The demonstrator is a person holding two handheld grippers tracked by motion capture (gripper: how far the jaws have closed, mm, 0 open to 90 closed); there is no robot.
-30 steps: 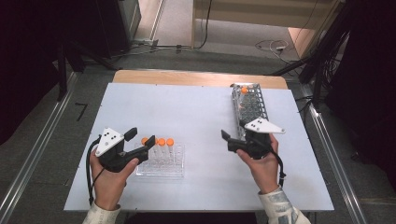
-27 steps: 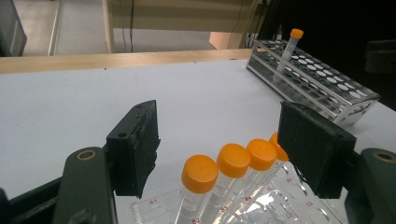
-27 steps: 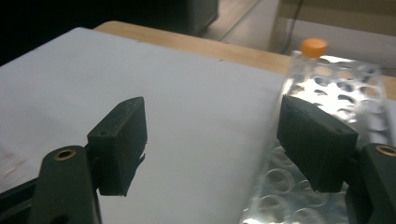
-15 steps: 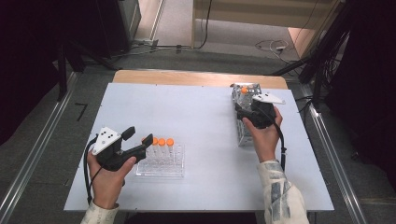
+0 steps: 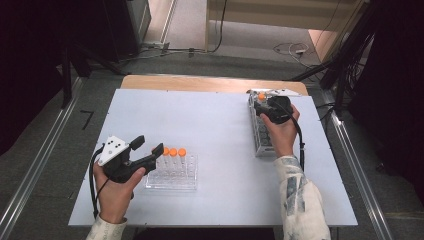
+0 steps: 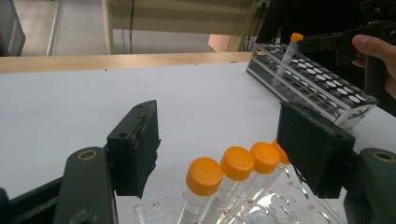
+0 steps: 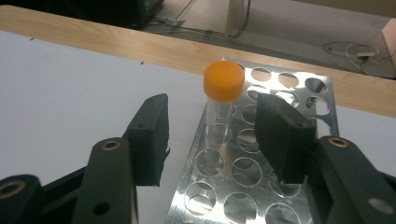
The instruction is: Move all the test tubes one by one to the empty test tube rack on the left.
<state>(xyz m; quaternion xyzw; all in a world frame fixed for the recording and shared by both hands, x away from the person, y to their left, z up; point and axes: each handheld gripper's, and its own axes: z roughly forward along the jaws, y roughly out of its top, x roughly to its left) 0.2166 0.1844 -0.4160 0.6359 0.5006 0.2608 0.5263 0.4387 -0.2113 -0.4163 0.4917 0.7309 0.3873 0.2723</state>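
Right gripper (image 7: pixel 212 135) jaws apart, straddling orange-capped tube (image 7: pixel 223 105) in metal rack (image 7: pixel 261 186), 1 o'clock on table. Left gripper (image 6: pixel 219 149) jaws apart, idle. Risk: off-centre closing tilts tube, jams in hole.

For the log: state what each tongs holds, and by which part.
Nothing is held. The right tongs stand open around the orange-capped tube in the metal rack, not touching it. The left tongs are open above the capped tubes.
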